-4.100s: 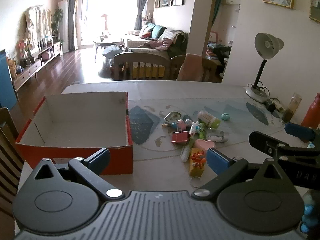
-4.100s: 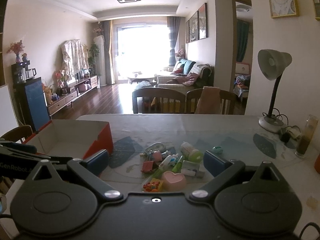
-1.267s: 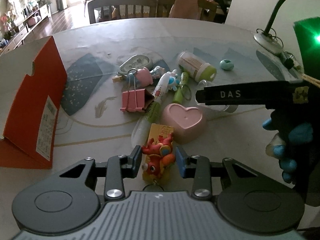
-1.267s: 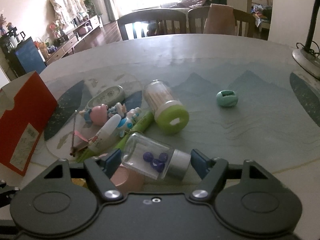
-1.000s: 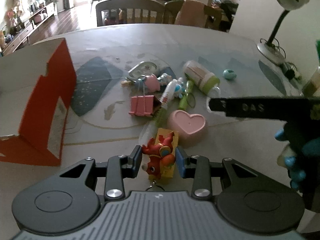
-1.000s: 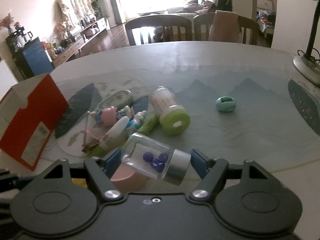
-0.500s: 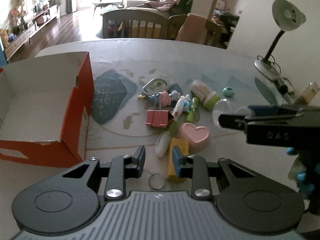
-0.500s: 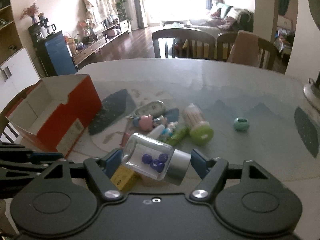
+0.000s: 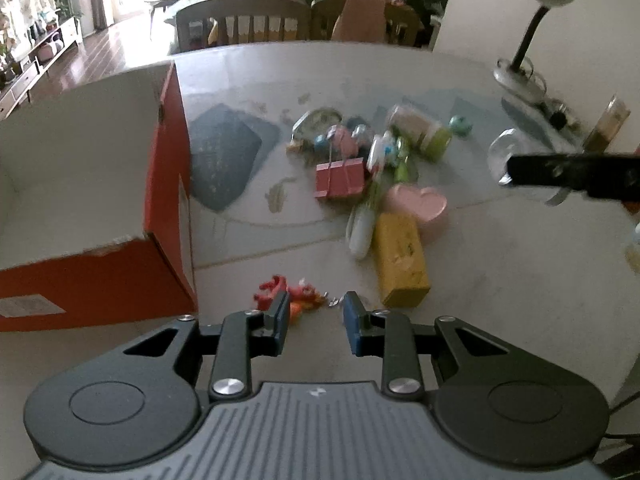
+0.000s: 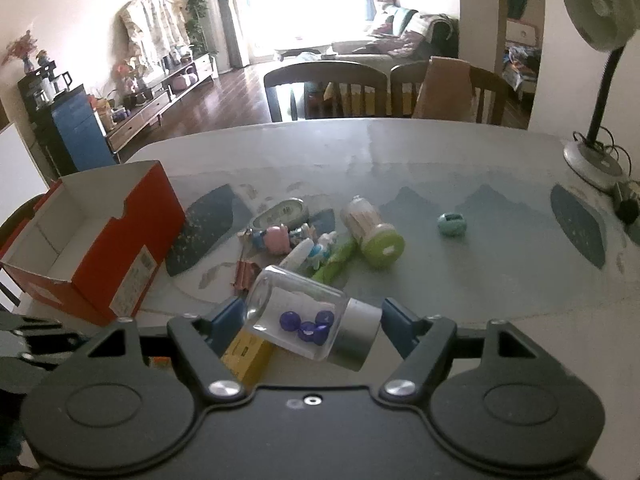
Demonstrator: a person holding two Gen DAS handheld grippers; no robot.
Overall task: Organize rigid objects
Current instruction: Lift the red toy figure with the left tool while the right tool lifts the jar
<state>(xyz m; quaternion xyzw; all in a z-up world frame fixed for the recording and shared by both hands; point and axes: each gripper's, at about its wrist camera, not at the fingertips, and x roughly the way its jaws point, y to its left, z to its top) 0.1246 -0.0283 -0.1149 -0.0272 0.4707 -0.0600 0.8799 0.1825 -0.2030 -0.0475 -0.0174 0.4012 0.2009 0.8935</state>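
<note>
Both grippers up, pointing steeply down

Left gripper (image 9: 314,300): jaws have just been closing and now sit at a narrow gap, pads parallel, nothing pinched between them. Right gripper (image 10: 313,310): jaws wide, both pads clamped on a glass vial (image 10: 288,300) lying crosswise and tilted. One of its fingers crosses the left camera's right edge.

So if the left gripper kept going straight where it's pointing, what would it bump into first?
Probably the red toy keychain lying just past the left gripper, then the table beneath it. Depth is hard to judge.
</note>
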